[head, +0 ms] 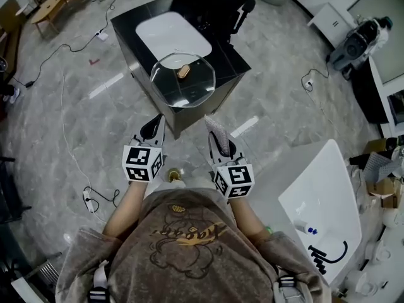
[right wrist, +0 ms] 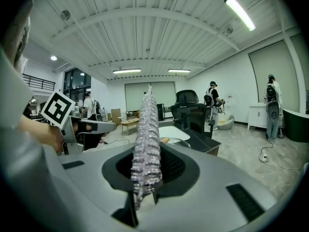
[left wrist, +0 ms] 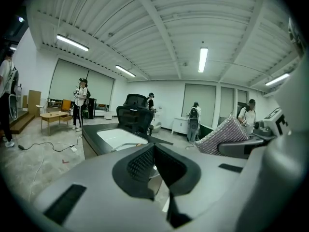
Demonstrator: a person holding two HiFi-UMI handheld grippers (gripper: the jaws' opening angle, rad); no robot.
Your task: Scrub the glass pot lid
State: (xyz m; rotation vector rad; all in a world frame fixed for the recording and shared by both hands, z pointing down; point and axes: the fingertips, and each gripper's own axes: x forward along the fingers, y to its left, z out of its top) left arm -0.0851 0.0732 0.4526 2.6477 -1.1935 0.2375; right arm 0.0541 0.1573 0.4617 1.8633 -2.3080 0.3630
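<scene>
The glass pot lid [head: 183,79], with a wooden knob [head: 184,72], lies on the near corner of a black counter [head: 233,62], beside a white basin [head: 172,35]. Both grippers hover over the floor just short of that counter, pointing at it. My left gripper [head: 153,126] is shut with nothing between its jaws [left wrist: 154,151]. My right gripper [head: 218,134] is shut on a silvery scrub pad [head: 214,125], which stands upright out of the jaws [right wrist: 147,144]. In the right gripper view the lid [right wrist: 176,140] lies ahead, past the pad.
A black office chair [head: 218,5] stands behind the counter. To the right is a white basin table [head: 322,201] with a small bottle [head: 305,228]. Cables [head: 95,197] trail over the marble floor. Several people stand far off in the room [left wrist: 79,103].
</scene>
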